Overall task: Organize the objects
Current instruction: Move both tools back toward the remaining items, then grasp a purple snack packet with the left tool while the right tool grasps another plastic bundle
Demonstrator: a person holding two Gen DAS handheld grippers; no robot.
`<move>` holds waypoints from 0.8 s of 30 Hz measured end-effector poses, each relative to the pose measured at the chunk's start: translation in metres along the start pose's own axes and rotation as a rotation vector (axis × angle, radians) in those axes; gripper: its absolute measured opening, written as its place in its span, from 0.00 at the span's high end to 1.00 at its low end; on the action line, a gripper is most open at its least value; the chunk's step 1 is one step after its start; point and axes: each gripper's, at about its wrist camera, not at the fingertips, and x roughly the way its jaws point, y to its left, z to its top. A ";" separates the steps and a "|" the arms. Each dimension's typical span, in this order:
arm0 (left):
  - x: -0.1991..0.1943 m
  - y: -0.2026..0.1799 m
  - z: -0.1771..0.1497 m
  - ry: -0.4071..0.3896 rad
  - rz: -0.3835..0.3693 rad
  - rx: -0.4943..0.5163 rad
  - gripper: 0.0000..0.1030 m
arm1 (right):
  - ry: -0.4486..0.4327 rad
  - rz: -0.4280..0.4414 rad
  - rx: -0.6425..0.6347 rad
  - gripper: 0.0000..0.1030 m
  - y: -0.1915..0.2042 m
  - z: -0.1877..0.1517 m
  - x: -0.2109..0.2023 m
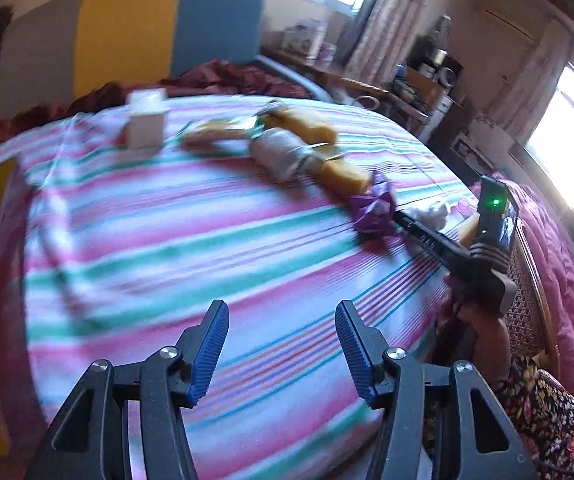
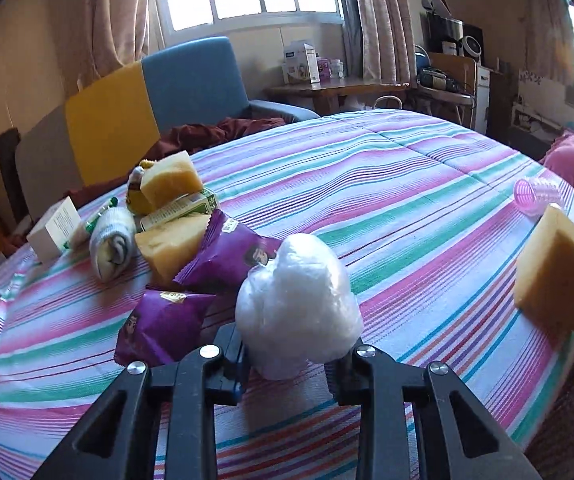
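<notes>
My right gripper (image 2: 291,364) is shut on a white crumpled plastic bundle (image 2: 299,304), which hides its fingertips. Left of it lie two purple snack packets (image 2: 231,256), two yellow sponges (image 2: 171,246), a rolled grey cloth (image 2: 111,244), a green carton (image 2: 183,210) and a white box (image 2: 53,232). Another sponge (image 2: 555,280) and a pink roller (image 2: 533,196) lie at the right. My left gripper (image 1: 281,316) hangs open over bare striped sheet (image 1: 167,240), nothing between its blue pads (image 1: 209,352). In its blurred view the right gripper (image 1: 411,226) holds the bundle (image 1: 435,212) beside a purple packet (image 1: 373,210).
A blue and yellow headboard (image 2: 147,96) and dark red bedding (image 2: 223,128) stand behind the bed. A wooden desk (image 2: 335,88) with boxes is under the window. A pink quilt (image 1: 559,264) lies at the right edge, by a floral sleeve (image 1: 543,408).
</notes>
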 end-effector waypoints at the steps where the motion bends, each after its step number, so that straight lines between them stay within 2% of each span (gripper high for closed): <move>1: 0.006 -0.007 0.004 -0.001 0.003 0.021 0.45 | -0.003 0.006 0.007 0.71 -0.001 -0.001 0.000; 4: 0.027 -0.027 0.018 0.014 -0.028 0.073 0.45 | -0.016 -0.001 0.018 0.71 -0.003 -0.002 -0.002; 6: 0.040 -0.037 0.025 0.027 -0.029 0.090 0.45 | -0.046 -0.072 0.050 0.71 -0.007 -0.004 -0.007; 8: 0.052 -0.044 0.032 0.044 -0.046 0.087 0.45 | -0.063 -0.103 0.101 0.72 -0.017 -0.007 -0.010; 13: 0.078 -0.056 0.050 0.047 -0.077 0.067 0.45 | -0.066 -0.114 0.055 0.71 -0.010 -0.008 -0.009; 16: 0.093 -0.065 0.059 0.046 -0.087 0.077 0.45 | -0.069 -0.094 0.074 0.71 -0.014 -0.009 -0.009; 21: 0.124 -0.075 0.074 0.085 -0.158 0.046 0.45 | -0.075 -0.081 0.088 0.71 -0.017 -0.010 -0.010; 24: 0.144 -0.076 0.076 0.103 -0.169 0.040 0.45 | -0.079 -0.073 0.097 0.71 -0.019 -0.010 -0.010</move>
